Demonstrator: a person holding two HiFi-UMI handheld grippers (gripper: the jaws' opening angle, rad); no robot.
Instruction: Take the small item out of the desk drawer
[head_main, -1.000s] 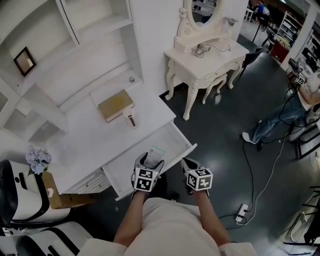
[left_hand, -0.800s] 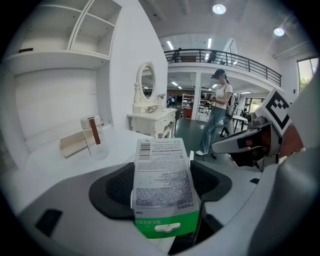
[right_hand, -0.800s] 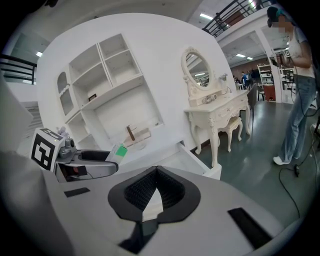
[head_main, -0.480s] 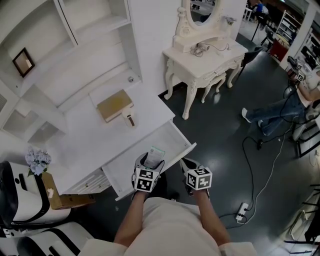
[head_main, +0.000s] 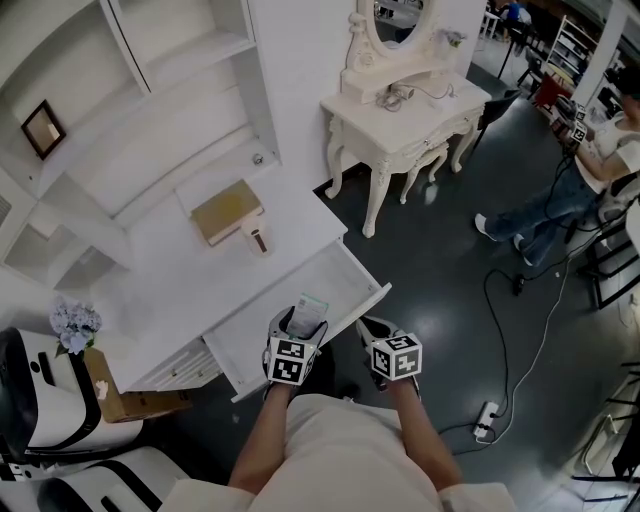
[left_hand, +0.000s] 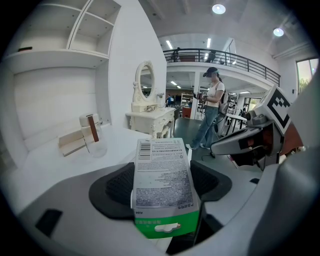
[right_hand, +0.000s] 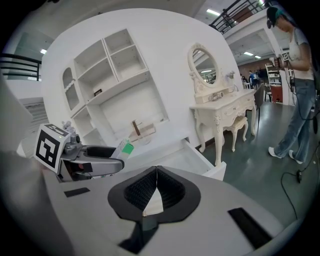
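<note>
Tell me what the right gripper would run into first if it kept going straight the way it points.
Probably the open white desk drawer: the shut right gripper points at its front end, nothing visible between. Depth is unclear, so it might pass just above the rim.

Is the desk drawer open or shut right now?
Open. The drawer juts out from the desk, its white inside visible; the left claw holds the small box.
</note>
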